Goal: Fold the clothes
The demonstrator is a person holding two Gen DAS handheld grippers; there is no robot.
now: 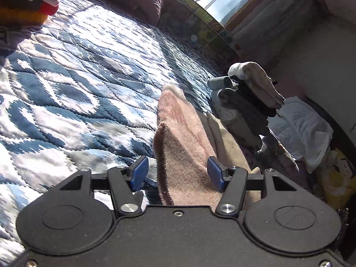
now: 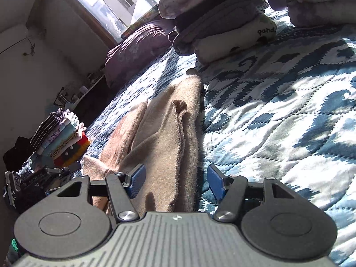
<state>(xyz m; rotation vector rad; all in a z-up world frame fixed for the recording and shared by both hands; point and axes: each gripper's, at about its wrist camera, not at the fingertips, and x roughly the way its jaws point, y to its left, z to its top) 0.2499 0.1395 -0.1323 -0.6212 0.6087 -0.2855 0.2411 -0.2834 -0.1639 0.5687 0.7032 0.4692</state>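
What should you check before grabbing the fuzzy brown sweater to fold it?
1. Left gripper open, jaws wide apart: ok.
2. Right gripper open, jaws wide apart: ok.
3. Fuzzy tan sweater between both pairs of blue pads: ok.
4. Sweater lying flat: not ok, it is bunched in ridges.
5. Bare quilt beside it for spreading out: ok.
6. Folded stack clear of the sweater: cannot tell, the sweater's far end comes close to it.
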